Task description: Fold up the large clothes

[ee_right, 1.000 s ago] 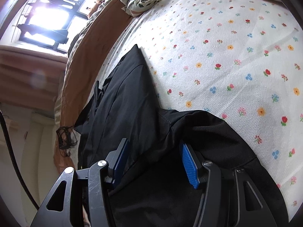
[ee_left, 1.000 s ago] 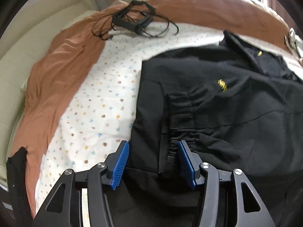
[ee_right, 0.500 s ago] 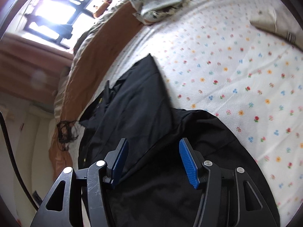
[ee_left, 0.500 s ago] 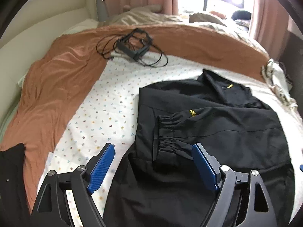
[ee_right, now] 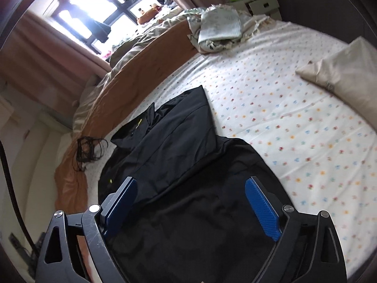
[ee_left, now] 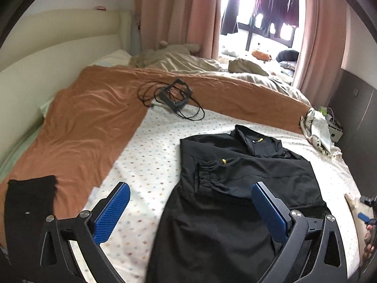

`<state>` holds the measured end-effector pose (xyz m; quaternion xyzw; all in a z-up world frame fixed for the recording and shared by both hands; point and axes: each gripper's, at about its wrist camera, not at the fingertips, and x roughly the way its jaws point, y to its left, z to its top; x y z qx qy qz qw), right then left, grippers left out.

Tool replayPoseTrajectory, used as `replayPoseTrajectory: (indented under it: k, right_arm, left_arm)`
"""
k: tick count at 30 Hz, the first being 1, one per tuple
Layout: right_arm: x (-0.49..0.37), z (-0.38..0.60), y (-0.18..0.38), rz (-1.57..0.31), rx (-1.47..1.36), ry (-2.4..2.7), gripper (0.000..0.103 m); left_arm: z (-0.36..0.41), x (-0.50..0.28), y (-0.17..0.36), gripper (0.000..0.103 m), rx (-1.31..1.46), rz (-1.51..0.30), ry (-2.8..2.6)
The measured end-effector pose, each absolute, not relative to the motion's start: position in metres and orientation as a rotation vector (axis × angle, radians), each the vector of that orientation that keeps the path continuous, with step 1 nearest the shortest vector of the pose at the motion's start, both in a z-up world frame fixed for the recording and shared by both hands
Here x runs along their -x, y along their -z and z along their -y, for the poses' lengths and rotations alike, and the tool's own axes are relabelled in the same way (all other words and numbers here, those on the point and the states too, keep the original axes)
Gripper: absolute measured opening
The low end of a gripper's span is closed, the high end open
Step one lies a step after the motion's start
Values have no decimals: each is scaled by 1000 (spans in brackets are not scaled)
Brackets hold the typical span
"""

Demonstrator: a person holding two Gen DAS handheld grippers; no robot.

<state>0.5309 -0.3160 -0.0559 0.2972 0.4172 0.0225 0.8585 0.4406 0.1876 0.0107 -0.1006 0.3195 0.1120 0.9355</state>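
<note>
Jacket [ee_left: 247, 188], black, lies partly folded on my bed's flowered sheet [ee_left: 150, 155], a gathered cuff on top facing nine o'clock. My left tool [ee_left: 190, 207] hangs above its near edge, blue pads wide apart, gripping nothing. My right tool [ee_right: 190, 202] hovers over the hem, spread as well. Cables [ee_left: 172, 99] sit at twelve o'clock on the brown blanket [ee_left: 89, 127].

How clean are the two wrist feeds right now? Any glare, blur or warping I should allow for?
Left wrist view: the window is blown out, the bed edge bows from fisheye, and the black jacket keeps its folds readable. Right wrist view: the window glares harder, the floral sheet smears at the right edge, the frame sits tilted, and the jacket goes nearly featureless near the lens.
</note>
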Motion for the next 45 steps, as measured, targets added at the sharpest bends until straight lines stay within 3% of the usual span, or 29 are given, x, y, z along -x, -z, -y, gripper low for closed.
replayPoseTrajectory:
  k: [12, 31, 45]
  right_arm:
    - [-435, 301, 22, -782, -581, -128, 93]
    - [-271, 323, 19, -669, -533, -101, 93]
    - [-196, 350, 27, -643, -452, -30, 93]
  left_arm:
    - [-206, -336, -24, 103, 226, -542, -270]
    - [-186, -158, -25, 103, 290, -343, -140]
    - [-161, -87, -8, 103, 302, -314, -137]
